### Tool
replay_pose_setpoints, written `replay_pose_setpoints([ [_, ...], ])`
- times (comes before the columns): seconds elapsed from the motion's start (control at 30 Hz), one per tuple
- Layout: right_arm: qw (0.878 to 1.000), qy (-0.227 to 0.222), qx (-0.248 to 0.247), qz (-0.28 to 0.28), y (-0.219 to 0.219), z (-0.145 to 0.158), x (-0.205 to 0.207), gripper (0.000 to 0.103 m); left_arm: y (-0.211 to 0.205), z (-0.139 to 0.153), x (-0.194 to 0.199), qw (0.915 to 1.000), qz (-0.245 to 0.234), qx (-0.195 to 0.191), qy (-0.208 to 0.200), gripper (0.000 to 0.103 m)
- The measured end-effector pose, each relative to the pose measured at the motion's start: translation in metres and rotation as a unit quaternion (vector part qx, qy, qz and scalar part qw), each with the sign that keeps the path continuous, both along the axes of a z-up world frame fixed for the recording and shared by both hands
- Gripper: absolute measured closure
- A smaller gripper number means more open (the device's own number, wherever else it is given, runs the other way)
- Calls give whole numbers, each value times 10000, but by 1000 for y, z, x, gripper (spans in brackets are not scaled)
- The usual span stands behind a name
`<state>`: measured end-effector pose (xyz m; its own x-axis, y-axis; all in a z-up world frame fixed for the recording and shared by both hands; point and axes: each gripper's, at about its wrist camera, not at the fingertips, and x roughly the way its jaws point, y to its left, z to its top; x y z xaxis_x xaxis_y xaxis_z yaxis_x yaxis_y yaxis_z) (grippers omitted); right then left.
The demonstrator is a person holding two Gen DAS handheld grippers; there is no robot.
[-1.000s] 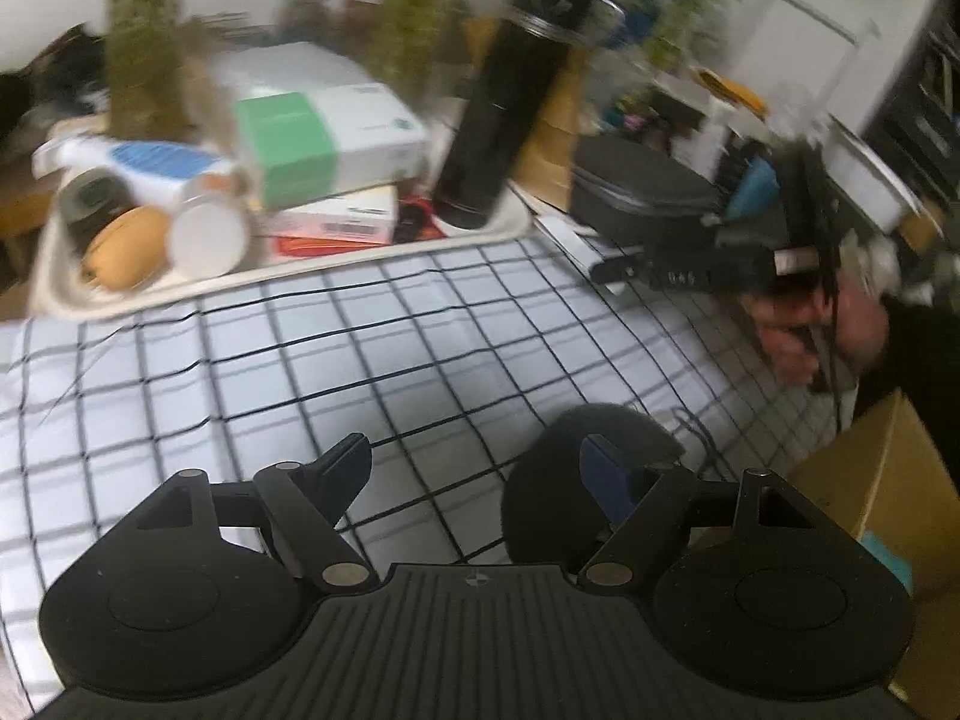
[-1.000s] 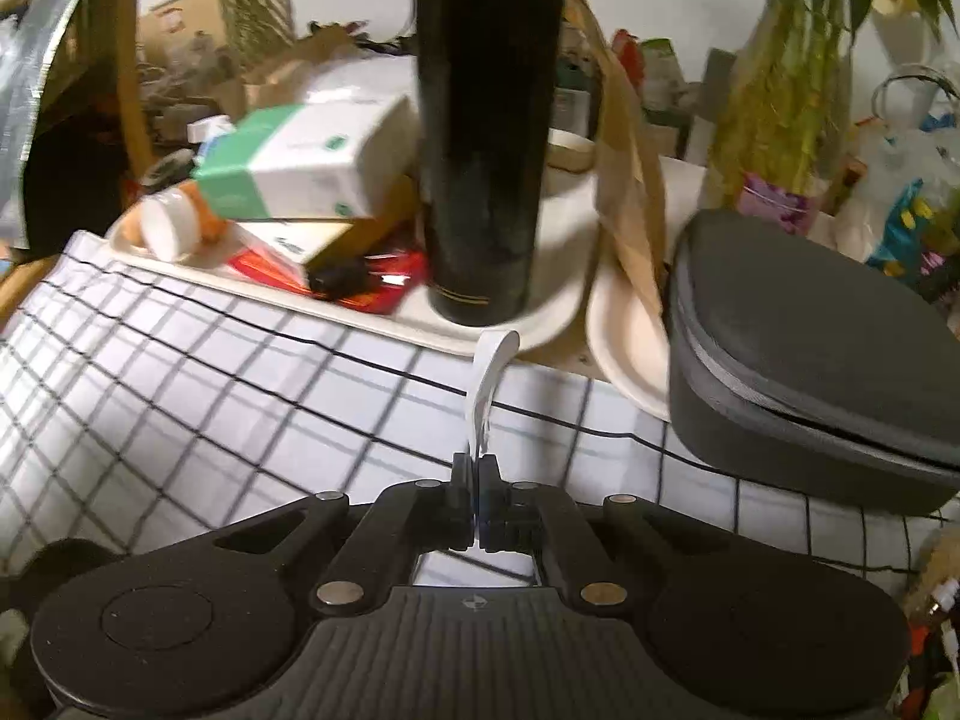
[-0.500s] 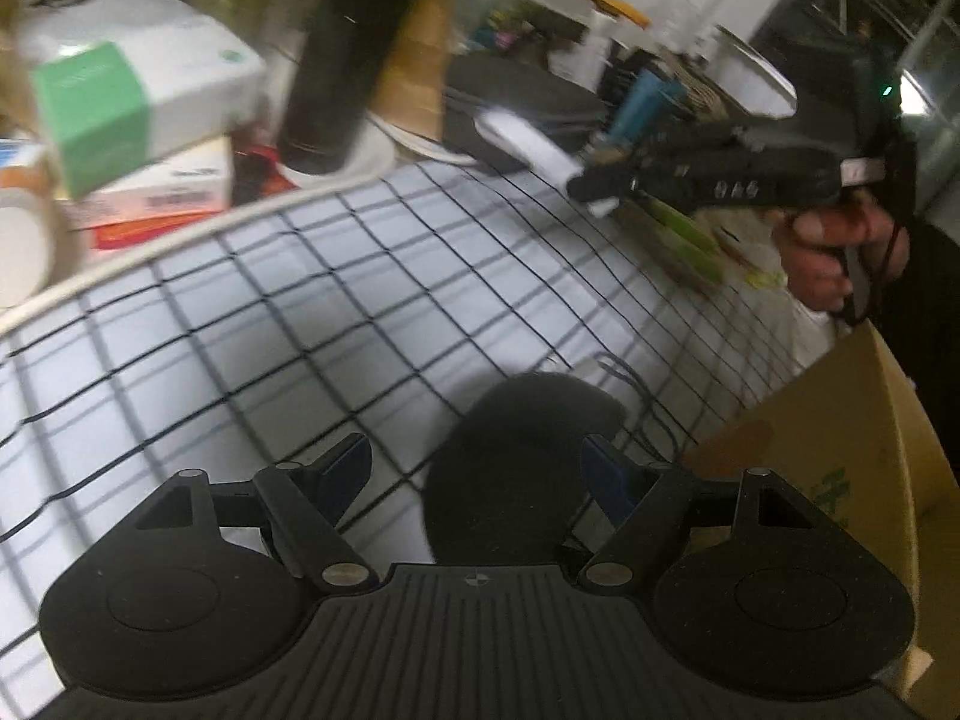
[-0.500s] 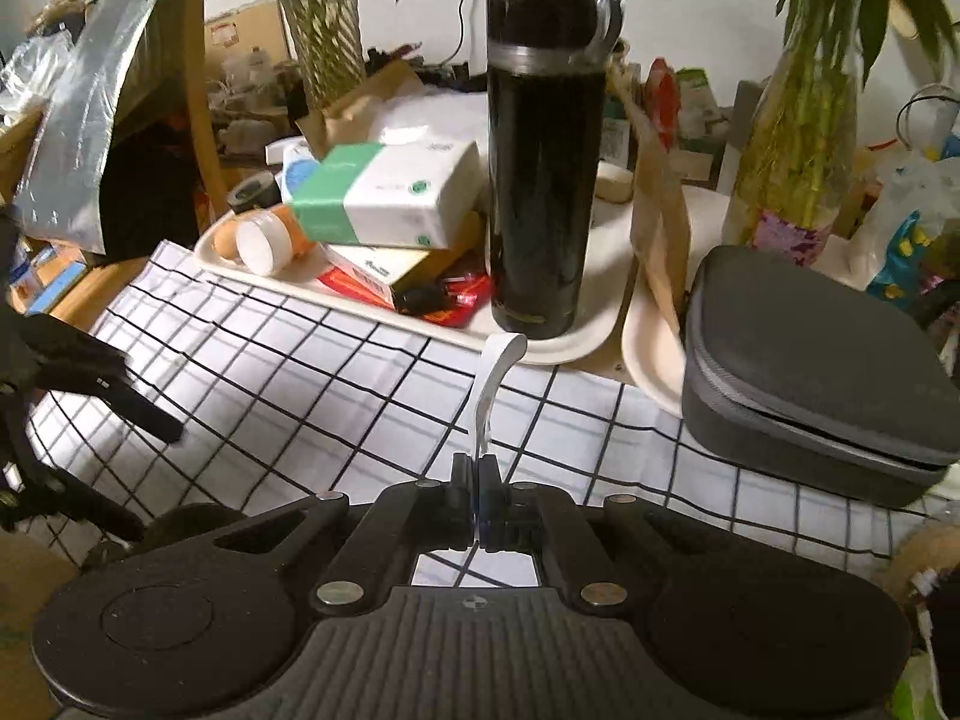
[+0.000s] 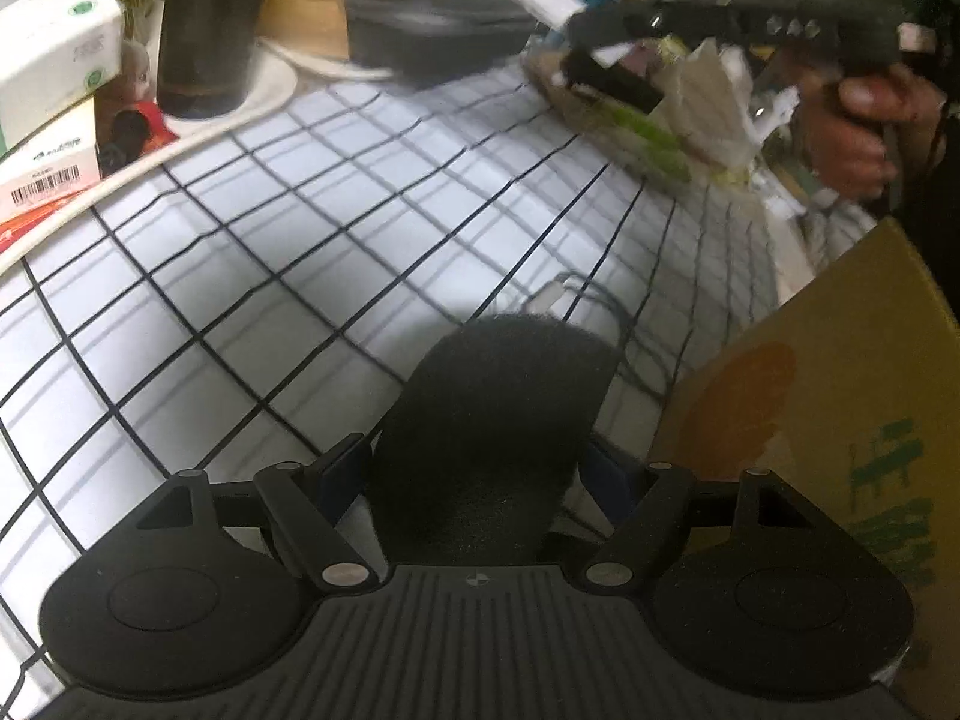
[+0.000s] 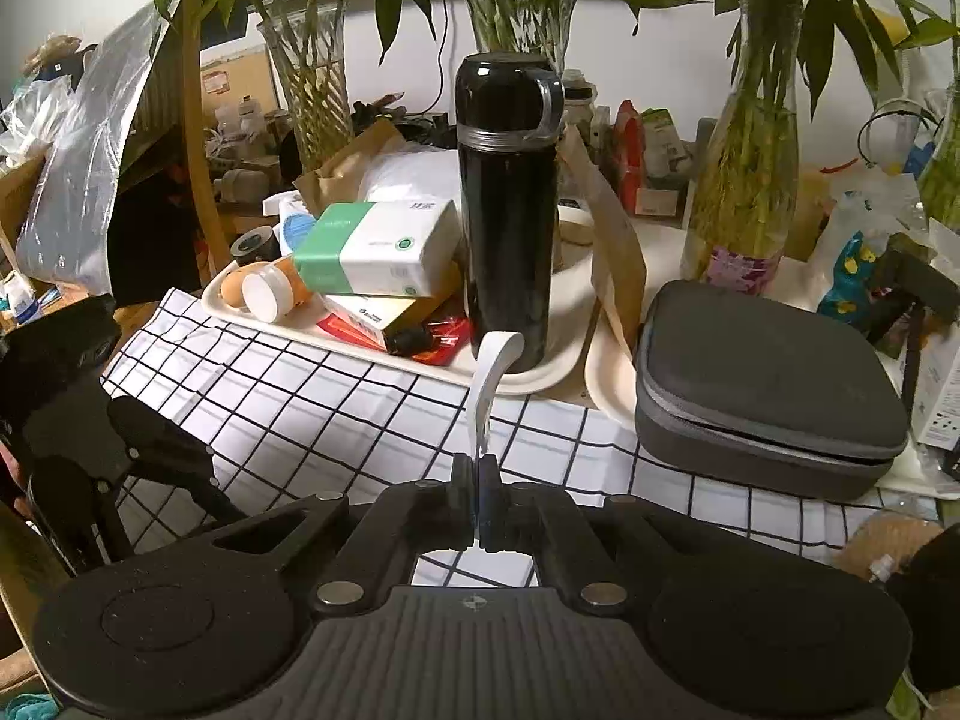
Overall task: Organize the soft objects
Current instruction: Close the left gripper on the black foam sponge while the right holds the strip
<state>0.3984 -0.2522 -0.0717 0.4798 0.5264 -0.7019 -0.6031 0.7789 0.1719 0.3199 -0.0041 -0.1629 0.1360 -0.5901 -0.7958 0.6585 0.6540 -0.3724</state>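
While right claw (image 6: 479,501) pinches it, white strip (image 6: 489,387) stands upright.

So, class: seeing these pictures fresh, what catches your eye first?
A round black fuzzy pad fills the gap between the left tool's open fingers, on the checked cloth. The right tool pinches a curling white strip, before a tall black flask.

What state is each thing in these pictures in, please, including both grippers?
Left gripper: open, fingers either side of the black pad.
Black pad: lying on the checked cloth.
Right gripper: shut on the white strip.
White strip: held up, tip curled over.
Flask: upright, lid on.
Grey case: closed.
Tissue pack: lying on boxes.
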Motion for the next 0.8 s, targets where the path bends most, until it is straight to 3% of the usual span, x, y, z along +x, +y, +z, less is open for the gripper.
replay_pose_setpoints([
  [0.2,10000,-55,0,-4,-2,3,-2,99,-5,4,-6,9992,-114,206,-335,37],
  [0.47,9999,-44,-151,10,-2,-1,-10,99,15,26,0,9965,524,5,-649,40],
  [0.8,9996,-68,-268,13,-4,4,-24,99,23,48,1,9862,1275,438,-963,41],
])
